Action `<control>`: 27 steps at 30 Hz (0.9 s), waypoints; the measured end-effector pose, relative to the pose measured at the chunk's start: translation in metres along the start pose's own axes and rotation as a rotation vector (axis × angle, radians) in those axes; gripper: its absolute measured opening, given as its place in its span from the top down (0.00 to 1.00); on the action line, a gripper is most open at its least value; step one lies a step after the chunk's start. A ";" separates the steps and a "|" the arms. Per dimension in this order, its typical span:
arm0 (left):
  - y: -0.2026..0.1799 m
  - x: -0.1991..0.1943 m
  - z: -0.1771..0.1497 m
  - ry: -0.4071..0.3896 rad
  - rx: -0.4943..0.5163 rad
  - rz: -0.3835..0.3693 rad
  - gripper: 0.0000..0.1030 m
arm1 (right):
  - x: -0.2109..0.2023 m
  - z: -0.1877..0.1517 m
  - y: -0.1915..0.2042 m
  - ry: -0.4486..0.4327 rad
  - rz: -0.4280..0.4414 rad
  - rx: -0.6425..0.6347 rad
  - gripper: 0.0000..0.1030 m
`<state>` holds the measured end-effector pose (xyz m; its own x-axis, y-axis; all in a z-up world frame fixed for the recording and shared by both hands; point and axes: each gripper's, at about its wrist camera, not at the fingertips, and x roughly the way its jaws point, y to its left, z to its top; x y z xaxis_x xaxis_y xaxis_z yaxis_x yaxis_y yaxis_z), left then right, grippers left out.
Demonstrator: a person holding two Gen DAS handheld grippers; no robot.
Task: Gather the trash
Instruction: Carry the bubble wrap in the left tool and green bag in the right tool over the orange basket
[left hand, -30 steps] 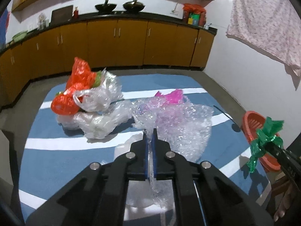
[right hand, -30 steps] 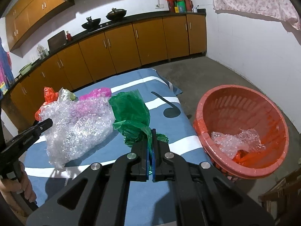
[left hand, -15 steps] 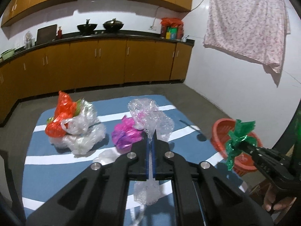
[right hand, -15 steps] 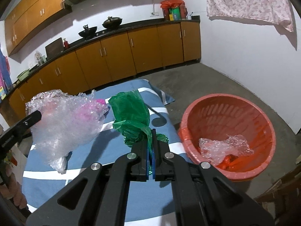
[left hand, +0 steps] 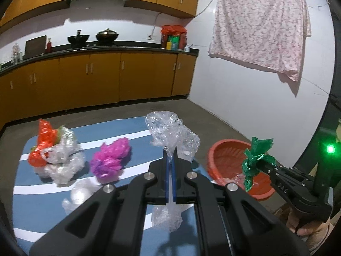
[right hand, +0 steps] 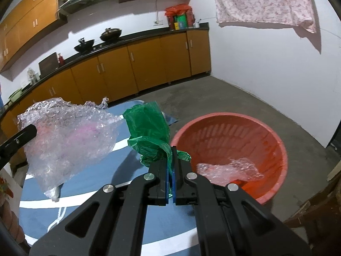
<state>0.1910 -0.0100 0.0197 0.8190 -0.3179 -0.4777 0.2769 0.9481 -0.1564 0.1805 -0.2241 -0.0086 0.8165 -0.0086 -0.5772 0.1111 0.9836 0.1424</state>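
Note:
My left gripper point(left hand: 170, 156) is shut on a sheet of clear bubble wrap point(left hand: 171, 134), lifted off the blue striped mat point(left hand: 38, 209); the same bubble wrap point(right hand: 68, 138) hangs at the left of the right wrist view. My right gripper point(right hand: 169, 155) is shut on a crumpled green plastic bag point(right hand: 149, 132), held just left of the red basket point(right hand: 275, 147). In the left wrist view the green bag point(left hand: 255, 160) hovers over the basket point(left hand: 226, 157). On the mat lie a pink bag point(left hand: 110, 160) and a heap of orange and clear bags point(left hand: 53, 155).
The red basket holds some clear plastic point(right hand: 228, 168). Orange cabinets point(left hand: 89, 81) with a dark counter line the far wall. A patterned cloth point(left hand: 260, 23) hangs on the white wall at right. Bare concrete floor point(right hand: 223, 100) lies beyond the basket.
Both grippers rose and shifted right toward the basket. The bubble wrap came fully off the mat, uncovering the pink bag. The green bag now sits closer to the basket.

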 end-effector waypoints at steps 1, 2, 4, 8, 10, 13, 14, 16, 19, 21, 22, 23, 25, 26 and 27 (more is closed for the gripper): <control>-0.005 0.002 0.001 0.000 0.003 -0.011 0.97 | -0.001 0.002 -0.005 -0.004 -0.010 0.004 0.98; -0.009 0.004 0.001 0.000 0.004 -0.020 0.97 | -0.002 0.003 -0.010 -0.008 -0.018 0.006 0.98; -0.022 0.008 0.003 -0.001 0.011 -0.043 0.97 | -0.002 0.007 -0.019 -0.015 -0.034 0.012 0.98; -0.047 0.018 0.007 0.000 0.021 -0.089 0.97 | -0.002 0.014 -0.038 -0.028 -0.066 0.032 0.98; -0.057 0.023 0.007 -0.001 0.023 -0.107 0.97 | -0.002 0.017 -0.049 -0.034 -0.081 0.048 0.98; -0.072 0.032 0.009 -0.001 0.020 -0.130 0.97 | -0.001 0.020 -0.065 -0.038 -0.100 0.075 0.98; -0.077 0.035 0.010 -0.001 0.017 -0.138 0.97 | 0.000 0.022 -0.071 -0.039 -0.106 0.088 0.98; -0.087 0.042 0.011 0.001 0.013 -0.155 0.97 | 0.002 0.024 -0.080 -0.039 -0.117 0.106 0.98; -0.101 0.053 0.010 0.008 0.020 -0.175 0.97 | 0.005 0.025 -0.091 -0.040 -0.134 0.120 0.98; -0.107 0.059 0.009 0.014 0.027 -0.185 0.97 | 0.008 0.026 -0.098 -0.039 -0.144 0.132 0.98; -0.111 0.064 0.008 0.020 0.031 -0.192 0.97 | 0.009 0.025 -0.103 -0.039 -0.146 0.138 0.98; -0.115 0.068 0.007 0.025 0.032 -0.197 0.97 | 0.010 0.025 -0.106 -0.039 -0.148 0.144 0.98; -0.121 0.076 0.006 0.034 0.033 -0.204 0.97 | 0.014 0.027 -0.112 -0.038 -0.152 0.156 0.98; -0.124 0.081 0.005 0.038 0.033 -0.208 0.97 | 0.015 0.027 -0.114 -0.037 -0.153 0.161 0.98; -0.126 0.083 0.003 0.041 0.032 -0.211 0.97 | 0.016 0.027 -0.116 -0.037 -0.153 0.165 0.98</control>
<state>0.2256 -0.1558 0.0028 0.7204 -0.5079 -0.4724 0.4562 0.8599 -0.2289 0.1963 -0.3436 -0.0129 0.8028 -0.1649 -0.5730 0.3240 0.9274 0.1870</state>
